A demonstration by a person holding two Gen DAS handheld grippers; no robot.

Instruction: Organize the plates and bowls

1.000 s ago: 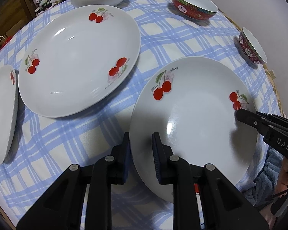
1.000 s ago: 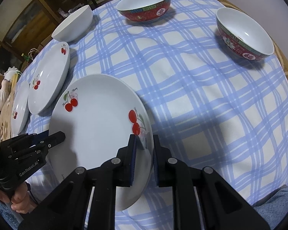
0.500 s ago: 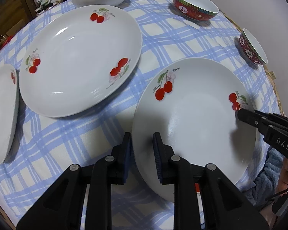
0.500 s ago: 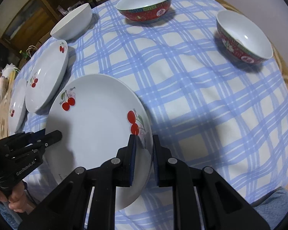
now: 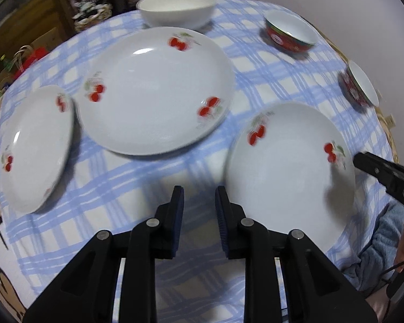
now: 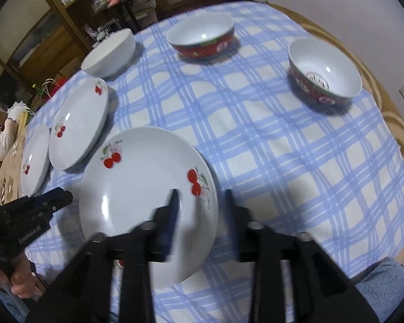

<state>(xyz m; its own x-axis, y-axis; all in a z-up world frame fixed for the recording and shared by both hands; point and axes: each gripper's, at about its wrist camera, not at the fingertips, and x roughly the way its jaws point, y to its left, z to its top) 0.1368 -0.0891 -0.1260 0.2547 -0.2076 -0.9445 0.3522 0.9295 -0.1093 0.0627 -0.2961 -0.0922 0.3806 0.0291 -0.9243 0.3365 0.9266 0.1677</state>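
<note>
Three white cherry-print plates lie on the blue checked tablecloth: a near plate (image 5: 288,172), also in the right wrist view (image 6: 148,204), a large middle plate (image 5: 153,88) and a small left plate (image 5: 32,145). My left gripper (image 5: 199,199) is open and empty, just left of the near plate's rim. My right gripper (image 6: 202,196) is open, its jaws astride the near plate's right rim without pinching it. A white bowl (image 5: 177,8) and two red-sided bowls (image 6: 202,37) (image 6: 324,72) stand further back.
The table's far edge drops to dark wooden shelving (image 6: 67,13) with clutter. A wicker rim (image 6: 390,113) runs along the table's right side. A stuffed toy (image 6: 2,134) sits off the left edge.
Both grippers have opened and let go of the near plate's rim. The left gripper has pulled back and to the left, so the small left plate shows more fully.
</note>
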